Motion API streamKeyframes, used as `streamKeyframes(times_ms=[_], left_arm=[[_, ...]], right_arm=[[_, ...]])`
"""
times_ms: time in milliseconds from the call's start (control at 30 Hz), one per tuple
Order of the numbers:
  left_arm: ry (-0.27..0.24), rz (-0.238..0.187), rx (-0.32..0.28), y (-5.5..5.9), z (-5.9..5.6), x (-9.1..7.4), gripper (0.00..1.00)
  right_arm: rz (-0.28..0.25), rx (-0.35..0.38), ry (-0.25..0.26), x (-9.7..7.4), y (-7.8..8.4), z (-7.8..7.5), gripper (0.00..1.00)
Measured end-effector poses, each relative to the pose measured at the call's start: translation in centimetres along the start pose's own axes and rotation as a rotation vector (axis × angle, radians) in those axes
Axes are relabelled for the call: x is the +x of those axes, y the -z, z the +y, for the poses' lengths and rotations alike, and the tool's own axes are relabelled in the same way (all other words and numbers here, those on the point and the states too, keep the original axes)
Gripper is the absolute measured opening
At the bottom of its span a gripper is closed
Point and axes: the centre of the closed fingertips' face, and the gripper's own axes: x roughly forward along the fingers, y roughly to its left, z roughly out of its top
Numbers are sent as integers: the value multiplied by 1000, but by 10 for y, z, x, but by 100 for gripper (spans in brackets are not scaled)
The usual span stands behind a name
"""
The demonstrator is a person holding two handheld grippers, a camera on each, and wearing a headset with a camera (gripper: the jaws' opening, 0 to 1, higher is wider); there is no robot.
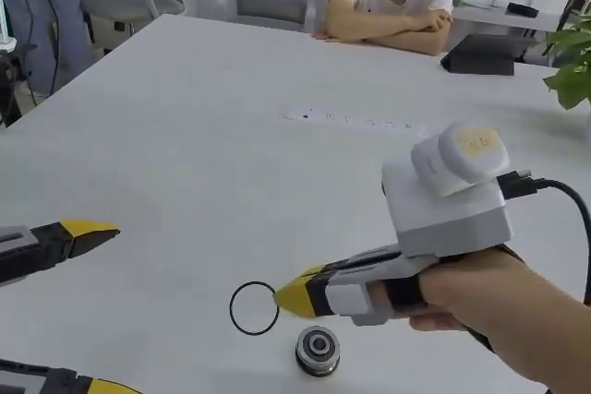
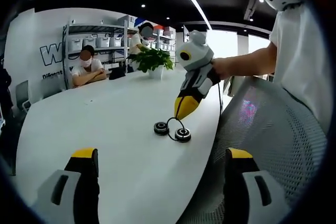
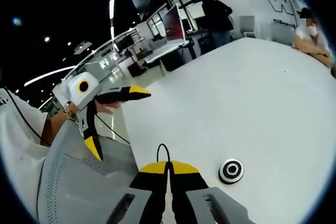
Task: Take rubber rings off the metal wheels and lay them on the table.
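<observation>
Head view, read left to right.

Left gripper (image 1: 109,309): jaws spread wide with nothing between them, held low over the white table (image 1: 185,136) at the near left, well apart from the work. Judgement: it is kept out of the other tool's way, yet near enough to steady a wheel if needed. The left gripper view confirms it, with both yellow tips apart and bare table between them.

Rubber ring (image 1: 231,311): a thin black loop, pinched at one spot on its band by the right gripper (image 1: 291,294), whose jaws are closed on it. The right gripper view agrees: the tips meet and the loop rises from between them. The loop hangs roughly flat and low over the table; I cannot tell whether it touches the surface. Pinching the edge leaves the rest of the loop free to settle flat on release, which suits laying it down.

Metal wheel (image 1: 318,351): lies on its flat face, hub up, just beside the ring and toward the near edge. Whether a ring sits on its rim is too small to tell. The left gripper view shows a second wheel (image 2: 161,128) close beside it.

Seated person (image 1: 388,6): at the far side, arms folded on the table, not involved.

Step judged: setting the ring down. The next move calls for opening the right jaws.
</observation>
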Motion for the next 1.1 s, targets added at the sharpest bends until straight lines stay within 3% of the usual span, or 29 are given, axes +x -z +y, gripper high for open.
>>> streamKeyframes(times_ms=[500, 967, 1100], left_arm=[[7, -5, -14, 0, -2, -1, 99], [-3, -6, -22, 0, -1, -3, 99], [-2, -26, -40, -4, -2, -3, 99]], right_arm=[[86, -35, 17, 28, 16, -12, 0], [183, -108, 85, 44, 38, -31, 0], [191, -115, 95, 45, 40, -33, 0]])
